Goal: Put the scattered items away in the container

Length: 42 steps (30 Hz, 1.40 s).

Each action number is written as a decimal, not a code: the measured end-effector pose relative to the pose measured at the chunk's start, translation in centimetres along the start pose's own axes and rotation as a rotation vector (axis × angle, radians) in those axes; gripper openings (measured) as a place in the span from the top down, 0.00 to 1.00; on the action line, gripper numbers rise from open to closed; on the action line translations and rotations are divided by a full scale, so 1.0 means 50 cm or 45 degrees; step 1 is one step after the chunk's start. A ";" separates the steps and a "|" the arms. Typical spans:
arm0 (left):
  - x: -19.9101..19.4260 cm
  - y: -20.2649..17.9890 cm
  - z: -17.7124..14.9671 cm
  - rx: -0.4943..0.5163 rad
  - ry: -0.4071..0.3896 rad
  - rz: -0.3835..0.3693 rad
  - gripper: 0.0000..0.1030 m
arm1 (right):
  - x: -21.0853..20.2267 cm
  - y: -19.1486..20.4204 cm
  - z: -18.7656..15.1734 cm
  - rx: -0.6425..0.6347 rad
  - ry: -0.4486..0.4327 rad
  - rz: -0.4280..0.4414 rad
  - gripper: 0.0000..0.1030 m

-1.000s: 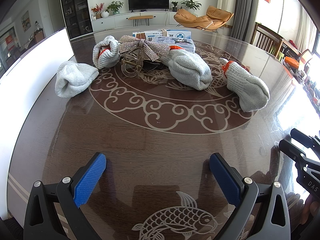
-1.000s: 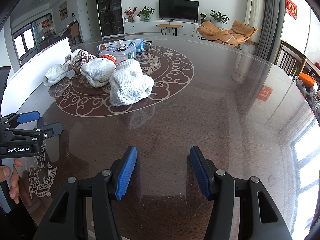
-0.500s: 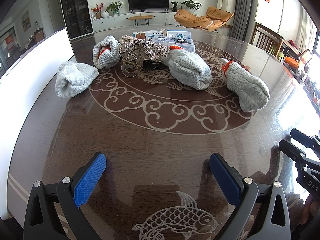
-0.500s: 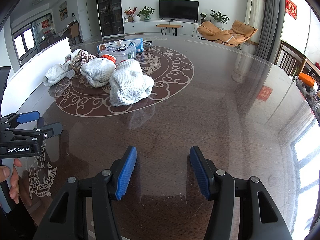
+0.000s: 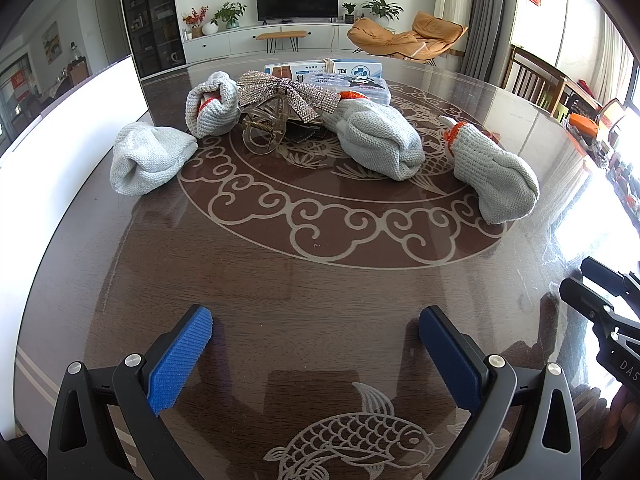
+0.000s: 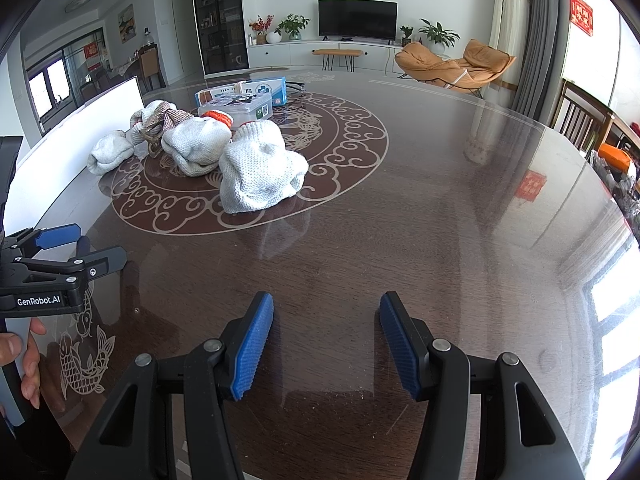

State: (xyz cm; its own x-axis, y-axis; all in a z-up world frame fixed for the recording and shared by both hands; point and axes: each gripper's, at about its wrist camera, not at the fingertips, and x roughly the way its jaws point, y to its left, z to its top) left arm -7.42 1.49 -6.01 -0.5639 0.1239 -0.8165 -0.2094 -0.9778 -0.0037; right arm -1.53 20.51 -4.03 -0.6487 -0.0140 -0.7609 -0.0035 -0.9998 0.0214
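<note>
Dark glass over a carved wood table carries four rolled grey knit gloves, one at far left, one with an orange cuff beside a rhinestone bow clip, a third and a fourth to the right. Behind them a clear lidded plastic box and a blue-and-white carton are partly hidden, so their contents cannot be made out. Both the left gripper and the right gripper hover with jaws spread and nothing between them, well short of the gloves, and the right gripper is cut off at the left view's edge.
</note>
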 end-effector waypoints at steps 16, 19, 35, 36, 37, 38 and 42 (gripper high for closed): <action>-0.004 0.001 -0.003 0.001 -0.005 -0.005 0.00 | 0.119 0.121 0.191 -0.564 0.028 0.197 0.46; -0.007 0.001 -0.004 0.005 -0.003 -0.008 0.00 | 0.137 0.095 0.187 -0.486 0.053 0.178 0.73; 0.135 -0.103 0.210 -0.027 0.140 0.017 0.00 | 0.014 -0.068 0.042 -0.221 -0.016 -0.032 0.70; 0.143 -0.106 0.220 -0.039 0.143 0.028 0.00 | 0.012 -0.071 0.041 -0.208 -0.016 -0.017 0.70; 0.149 -0.109 0.230 -0.050 0.142 0.033 0.00 | 0.012 -0.076 0.042 -0.193 -0.016 0.001 0.70; 0.154 -0.111 0.238 -0.055 0.141 0.035 0.00 | 0.011 -0.081 0.043 -0.179 -0.016 0.017 0.70; 0.138 -0.107 0.240 -0.042 0.040 0.007 0.38 | 0.009 -0.091 0.044 -0.150 -0.017 0.052 0.70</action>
State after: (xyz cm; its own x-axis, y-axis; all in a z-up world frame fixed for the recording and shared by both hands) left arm -19.79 9.58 -4.70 -0.5393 0.1137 -0.8344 -0.1798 -0.9835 -0.0178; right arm -3.49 25.10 -3.04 -0.6567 -0.0550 -0.7522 0.1119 -0.9934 -0.0251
